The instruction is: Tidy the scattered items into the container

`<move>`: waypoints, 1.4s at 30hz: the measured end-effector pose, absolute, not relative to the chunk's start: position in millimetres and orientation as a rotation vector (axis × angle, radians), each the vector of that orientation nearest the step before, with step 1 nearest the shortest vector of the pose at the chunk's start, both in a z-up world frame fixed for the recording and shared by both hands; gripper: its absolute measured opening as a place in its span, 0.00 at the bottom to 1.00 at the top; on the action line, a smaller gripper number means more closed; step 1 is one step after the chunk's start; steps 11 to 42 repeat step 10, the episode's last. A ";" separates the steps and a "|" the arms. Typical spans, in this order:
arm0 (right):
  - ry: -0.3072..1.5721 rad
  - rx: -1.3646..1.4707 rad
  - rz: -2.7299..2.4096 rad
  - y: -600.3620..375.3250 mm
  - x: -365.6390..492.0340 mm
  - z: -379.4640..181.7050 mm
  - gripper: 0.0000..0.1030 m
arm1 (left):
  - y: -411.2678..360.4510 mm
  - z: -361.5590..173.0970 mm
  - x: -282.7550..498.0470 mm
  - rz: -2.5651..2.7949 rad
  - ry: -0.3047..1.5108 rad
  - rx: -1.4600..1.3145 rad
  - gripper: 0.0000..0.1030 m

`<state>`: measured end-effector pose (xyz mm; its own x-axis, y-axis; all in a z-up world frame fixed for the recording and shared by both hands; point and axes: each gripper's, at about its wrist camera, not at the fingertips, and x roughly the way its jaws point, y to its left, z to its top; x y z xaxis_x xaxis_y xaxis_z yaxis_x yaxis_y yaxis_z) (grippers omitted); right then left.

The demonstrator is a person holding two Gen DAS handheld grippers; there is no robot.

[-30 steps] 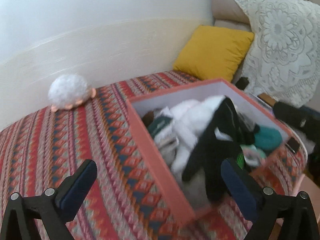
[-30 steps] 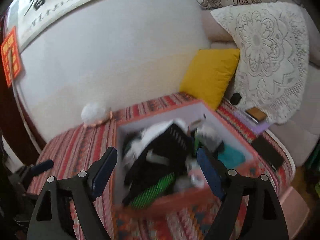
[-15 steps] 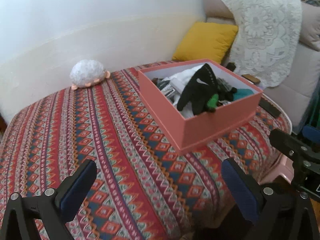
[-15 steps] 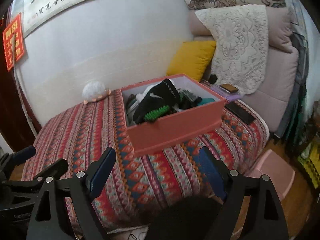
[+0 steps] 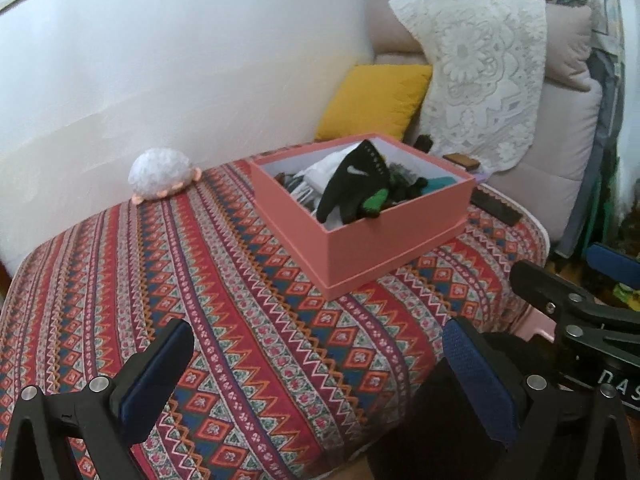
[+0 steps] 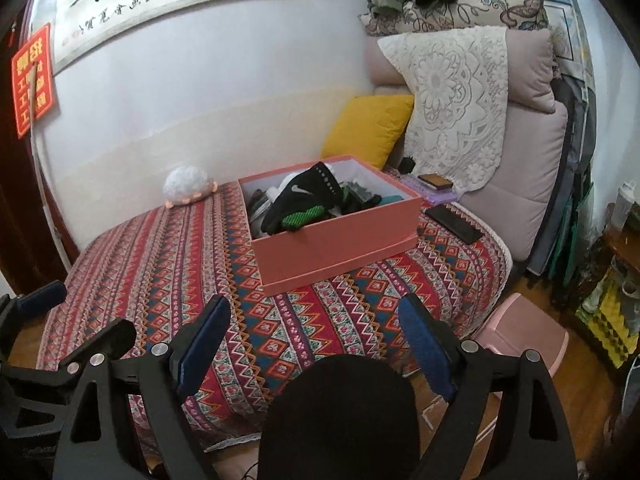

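The salmon-pink rectangular cardboard box (image 5: 394,236) sits right of centre in the frame on the red patterned woven bedspread (image 5: 224,320), with a black fabric glove with a green patch (image 5: 354,194) and other clothing heaped inside. At the bottom of each wrist view, the left gripper (image 5: 316,384) and the right gripper (image 6: 314,344) hang with blue-padded fingers wide apart and empty, well short of the box. A white fluffy plush toy (image 5: 160,174) lies on the bedspread left of the box, against the wall.

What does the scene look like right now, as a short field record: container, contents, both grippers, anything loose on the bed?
container: pink box on the patterned bedspread, lid off
contents: black glove on top of mixed clothing
left hand-held gripper: open, empty
right hand-held gripper: open, empty
loose on bed: white plush toy, dark phone
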<state>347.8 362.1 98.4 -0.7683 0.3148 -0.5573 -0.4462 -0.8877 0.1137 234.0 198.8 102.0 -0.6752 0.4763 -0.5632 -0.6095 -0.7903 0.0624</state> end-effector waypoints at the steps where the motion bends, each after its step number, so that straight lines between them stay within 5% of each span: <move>1: 0.337 -0.757 2.602 362.9 348.2 99.7 0.86 | 199.2 103.0 236.2 2.410 0.321 -0.705 1.00; 42: 0.341 -0.732 2.604 369.0 351.6 110.2 0.86 | 203.0 108.7 236.8 2.440 0.278 -0.666 1.00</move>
